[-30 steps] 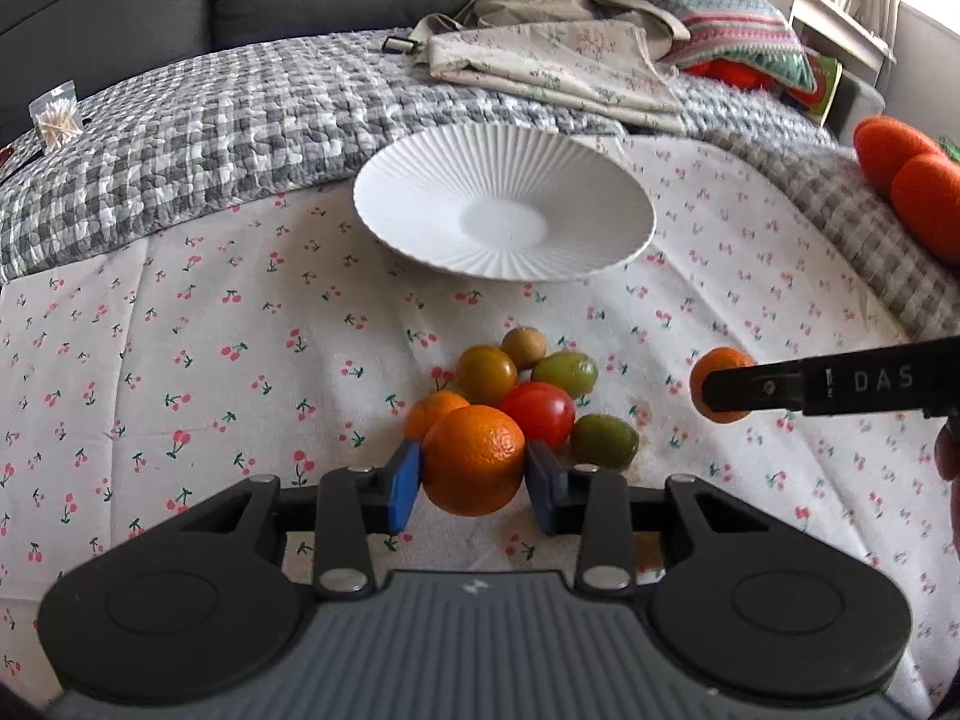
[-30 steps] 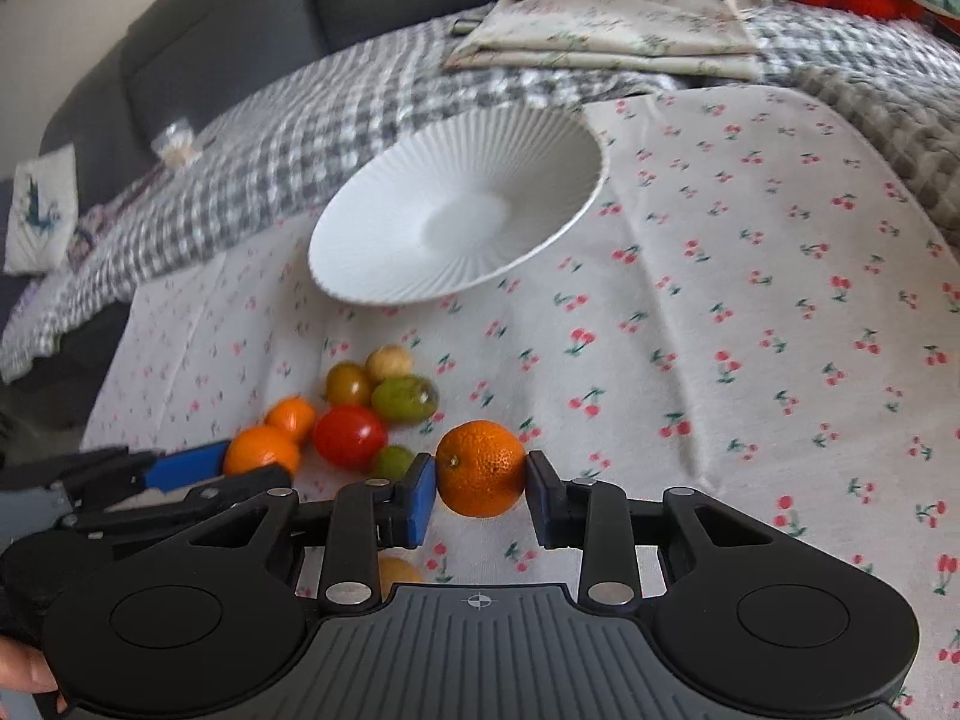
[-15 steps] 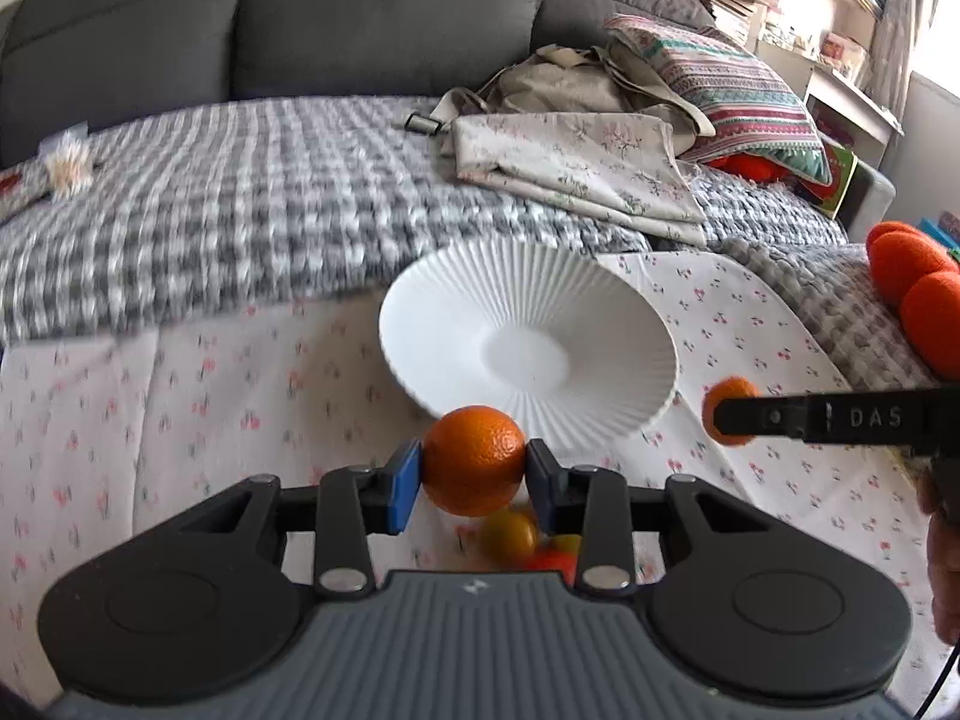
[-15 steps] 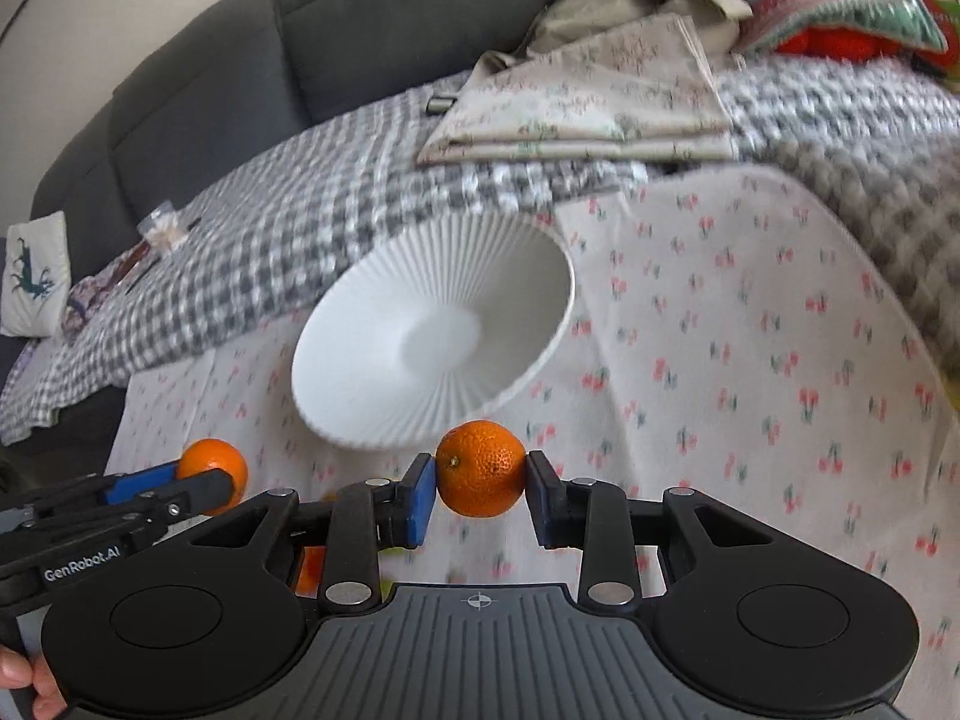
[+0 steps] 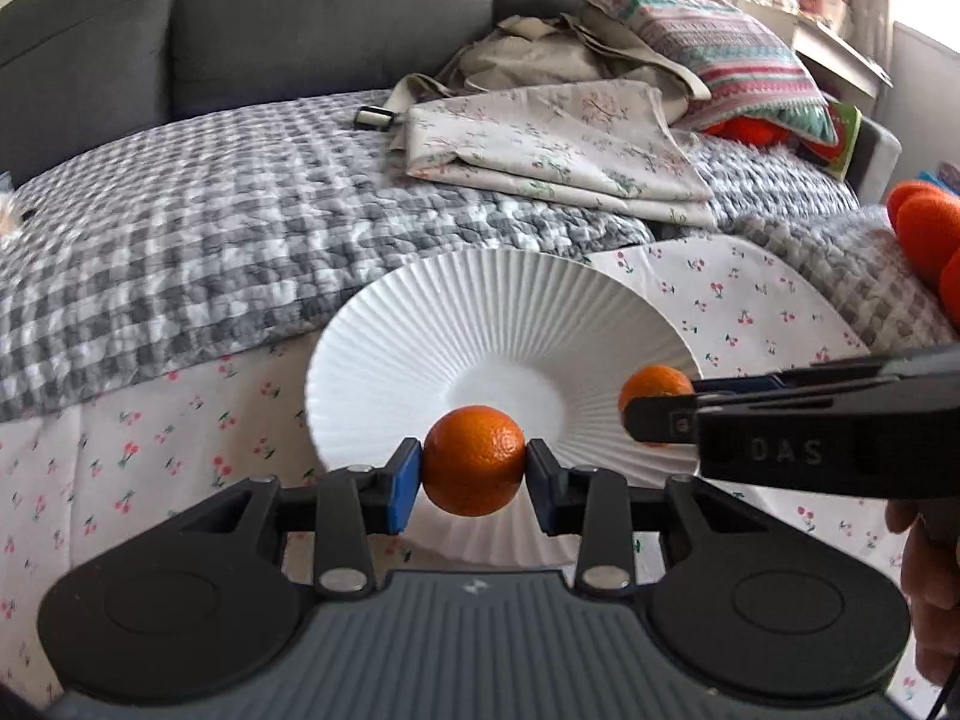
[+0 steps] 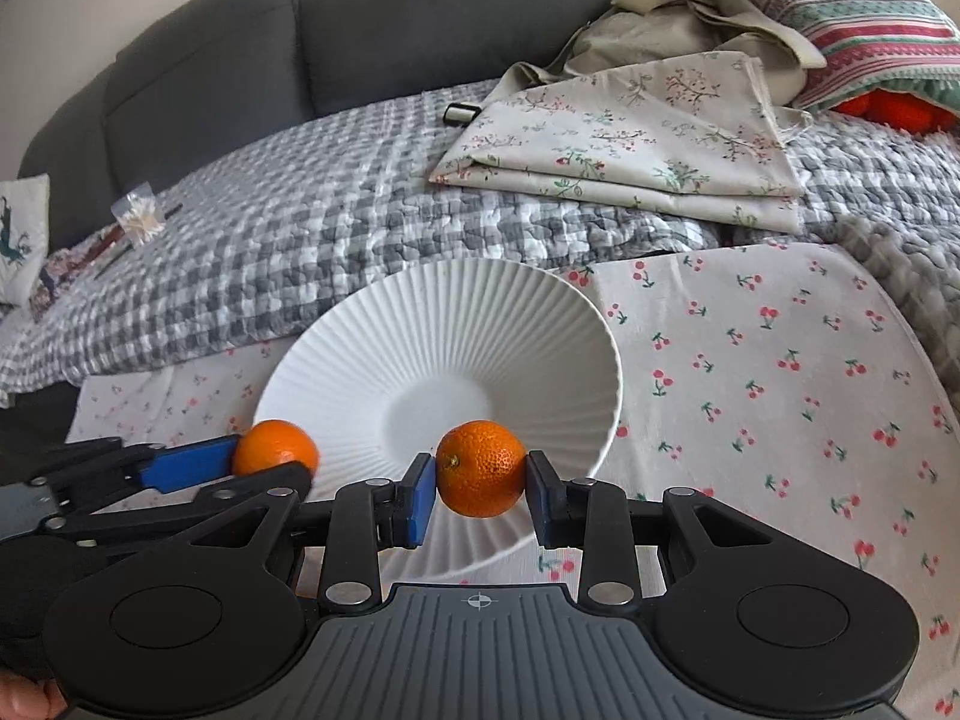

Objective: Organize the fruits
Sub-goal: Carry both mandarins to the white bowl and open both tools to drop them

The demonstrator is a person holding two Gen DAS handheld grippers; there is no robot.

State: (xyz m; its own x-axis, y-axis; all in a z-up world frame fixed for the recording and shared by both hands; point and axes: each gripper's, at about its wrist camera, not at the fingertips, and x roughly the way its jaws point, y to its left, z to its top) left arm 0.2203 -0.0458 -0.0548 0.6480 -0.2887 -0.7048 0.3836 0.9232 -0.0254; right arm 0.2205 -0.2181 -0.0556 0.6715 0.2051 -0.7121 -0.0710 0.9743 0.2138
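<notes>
Left gripper (image 5: 474, 471): fingers clamped on an orange (image 5: 474, 459), held over the lower rim of the white plate (image 5: 420, 324).
Right gripper (image 6: 480, 489): fingers closed on a mandarin (image 6: 482, 467), lower centre, above the plate.
Progress: plate bare; nothing placed yet, both fruits judged ready for release.

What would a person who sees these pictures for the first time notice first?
Most striking are the two oranges, each clamped between gripper fingers: the left gripper holds one orange and the right gripper holds the other orange, both in front of the white ribbed plate. The plate has no fruit in it and lies on the cherry-print cloth, with a grey checked blanket behind it.
</notes>
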